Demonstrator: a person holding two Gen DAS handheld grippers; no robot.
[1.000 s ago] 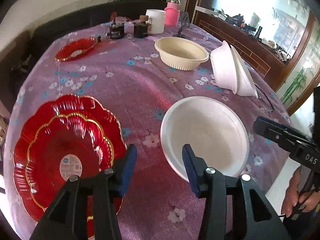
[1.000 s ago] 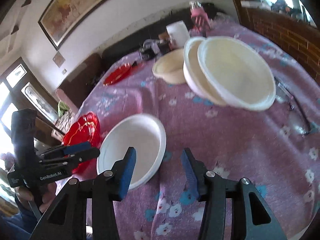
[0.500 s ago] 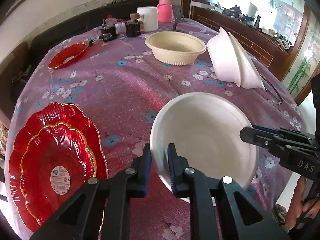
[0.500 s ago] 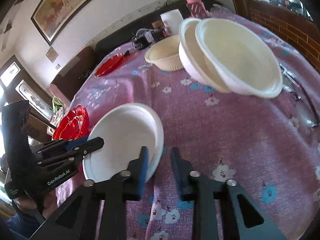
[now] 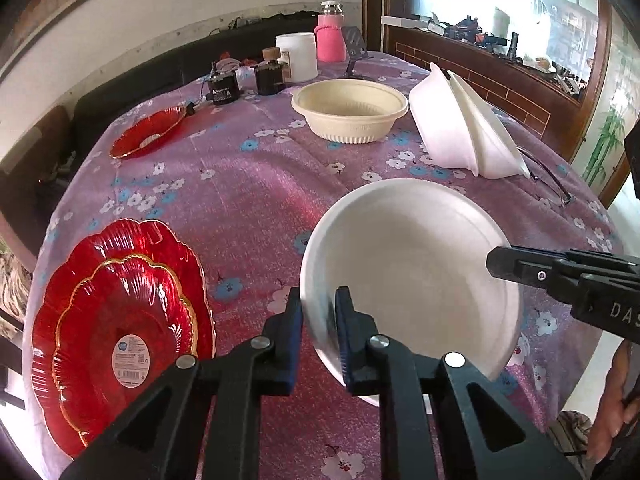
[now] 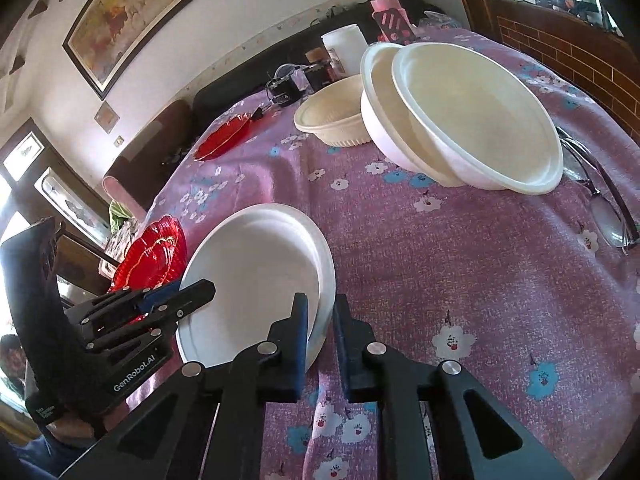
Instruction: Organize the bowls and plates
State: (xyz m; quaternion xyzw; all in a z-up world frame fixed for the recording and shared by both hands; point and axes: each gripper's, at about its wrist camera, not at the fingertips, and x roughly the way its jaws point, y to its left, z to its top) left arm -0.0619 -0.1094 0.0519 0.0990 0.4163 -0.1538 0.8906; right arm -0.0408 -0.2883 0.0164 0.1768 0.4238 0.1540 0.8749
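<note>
White bowl reads as light, thin-walled disposable ware, stiff enough at the rim; best taken there, gently, or it may buckle. My left gripper is pinched on its rim at 9 o'clock, my right gripper on the rim at 3 o'clock. Bowl sits at the near table edge, red plates at its 9.
</note>
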